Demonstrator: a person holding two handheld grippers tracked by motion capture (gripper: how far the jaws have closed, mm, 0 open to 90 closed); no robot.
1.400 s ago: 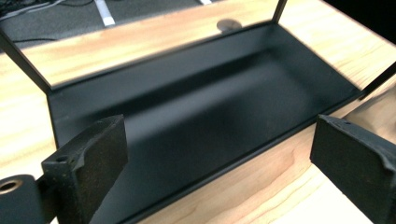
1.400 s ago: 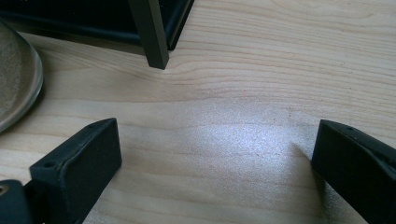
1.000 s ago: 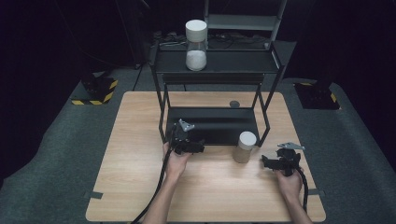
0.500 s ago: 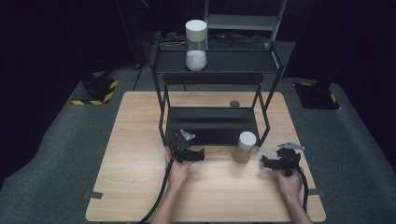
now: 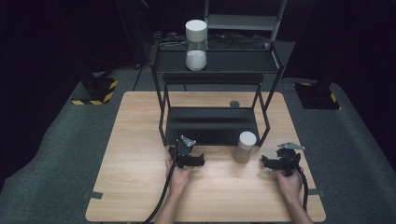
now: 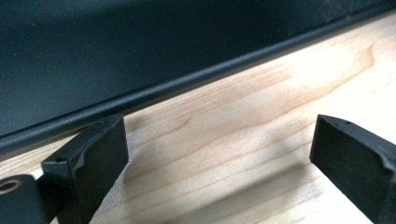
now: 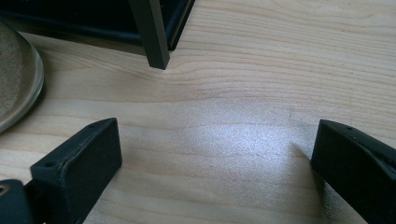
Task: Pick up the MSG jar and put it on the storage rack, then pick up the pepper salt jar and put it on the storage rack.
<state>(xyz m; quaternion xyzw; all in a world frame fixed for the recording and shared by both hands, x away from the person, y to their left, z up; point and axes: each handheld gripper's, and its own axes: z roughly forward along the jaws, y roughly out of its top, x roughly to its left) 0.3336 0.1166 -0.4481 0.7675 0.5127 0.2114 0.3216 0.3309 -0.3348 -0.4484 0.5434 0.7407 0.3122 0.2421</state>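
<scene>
Worked at a wooden table [image 5: 140, 186], its far half taken by a black two-tier rack [image 5: 243, 63]. Found a white-capped jar of white powder [image 5: 196, 44] upright on the rack's top shelf. Found the sand jar [image 5: 244, 147] upright on the table just in front of the rack's right front leg, between the two hands and nearer the right one.

Held the left tool [image 6: 219, 140] low over the wood by the rack's bottom tray, jaws well apart, nothing between them. Held the right tool [image 7: 217, 149] just beside the sand jar, likewise spread and empty, with the jar's rim at the edge of its view.

Judged as a reach for the sand jar. Best done by swinging the right tool level to face it, closing squarely on the glass below the cap, and keeping clear of the rack leg.

Compared with a second ago: had brought the left tool down from the tray's front edge to the table; had left the right tool and both jars where they were.
</scene>
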